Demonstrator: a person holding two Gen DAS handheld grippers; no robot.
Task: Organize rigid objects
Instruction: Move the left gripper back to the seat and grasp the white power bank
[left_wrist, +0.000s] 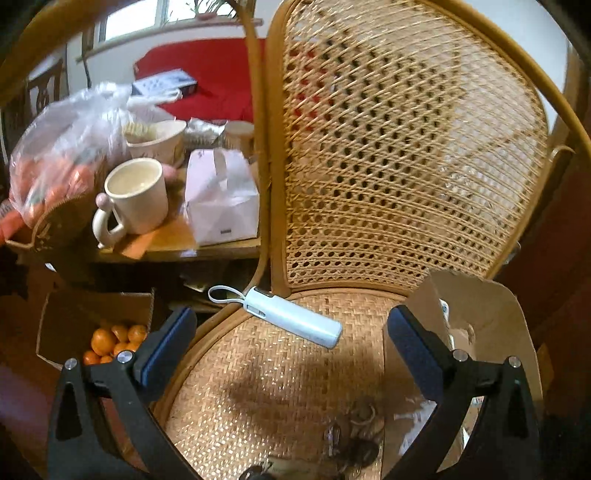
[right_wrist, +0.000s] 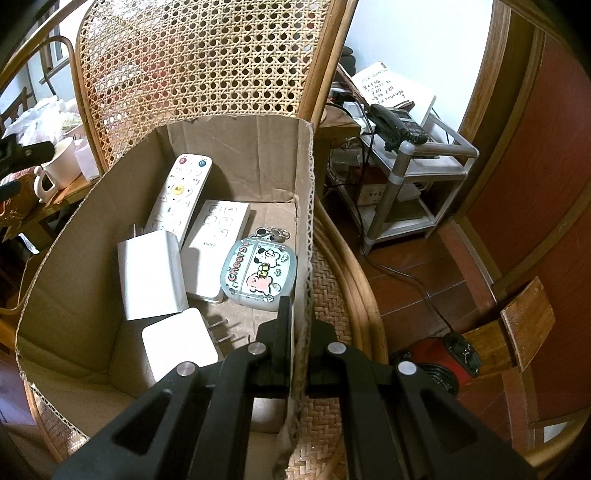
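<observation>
- Cardboard box (right_wrist: 92, 229) is sitting on the woven seat of the rattan chair (left_wrist: 406, 147), open at the top, its back wall leaning against the cane backrest.
- Side bench (left_wrist: 173, 240) to the left of the chair is carrying a cream mug (left_wrist: 135, 195), a white paper carrier box (left_wrist: 221, 199), paper cups and a clear plastic bag of orange things.
- Carton of oranges (left_wrist: 114, 338) is standing on the floor below that bench.
- Long white remote (right_wrist: 181, 192) is lying inside the cardboard box towards the back, with a shorter white Midea remote (right_wrist: 212, 247) just beside it on the right.
- Two white plug chargers (right_wrist: 151, 273) are lying in the box in front of the remotes, one nearer the camera with its prongs pointing right.
- Cartoon "Cheers" case (right_wrist: 258, 273) with a key ring is resting at the box's right wall.
- White cylindrical device with a wrist loop (left_wrist: 291, 319) is lying on the chair seat near its left rim, outside the box.
- Left gripper (left_wrist: 291, 332) is hovering over the seat with its fingers spread wide, nothing between them.
- Right gripper (right_wrist: 297, 332) is pinching the right wall of the cardboard box, fingers pressed together on the cardboard edge.
</observation>
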